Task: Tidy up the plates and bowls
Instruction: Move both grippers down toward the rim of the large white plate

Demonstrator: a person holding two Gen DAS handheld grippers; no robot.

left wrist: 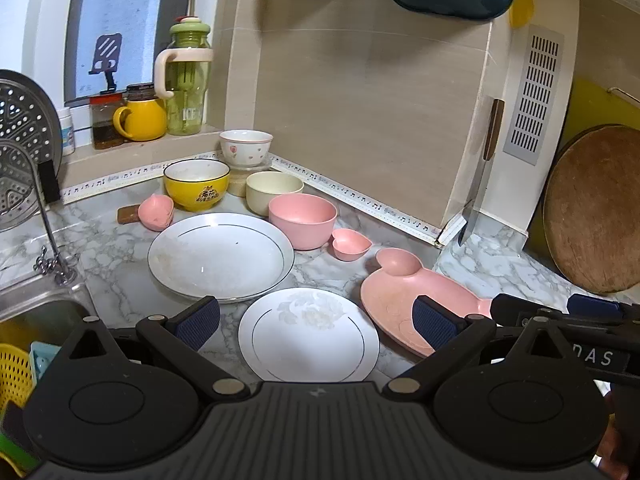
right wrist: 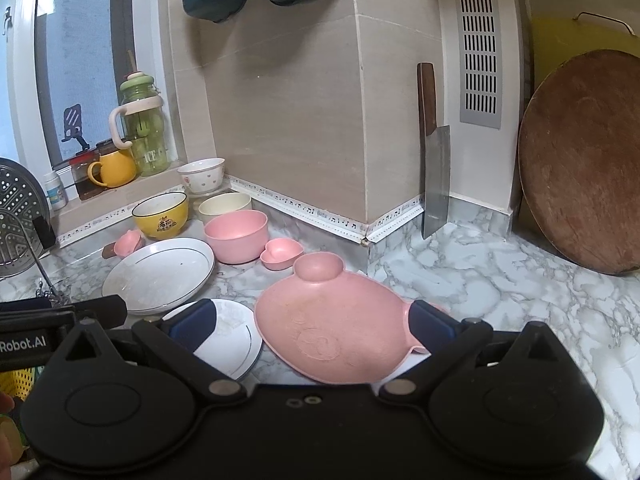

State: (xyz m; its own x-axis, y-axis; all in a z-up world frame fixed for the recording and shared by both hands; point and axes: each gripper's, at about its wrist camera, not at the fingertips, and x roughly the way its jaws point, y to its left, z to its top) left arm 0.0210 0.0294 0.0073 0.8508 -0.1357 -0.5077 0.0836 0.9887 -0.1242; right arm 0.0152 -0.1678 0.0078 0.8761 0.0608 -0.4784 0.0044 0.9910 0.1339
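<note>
On the marble counter lie a large white plate, a small white flowered plate and a pink shaped plate. Behind them stand a pink bowl, a cream bowl, a yellow bowl, a white bowl and two small pink heart dishes. My left gripper is open and empty above the small white plate. My right gripper is open and empty above the pink shaped plate, with the small white plate beside it.
A cleaver leans upright against the wall corner. A round wooden board leans at the right. A sink with tap and steamer tray is at the left. A green bottle and yellow mug stand on the window sill.
</note>
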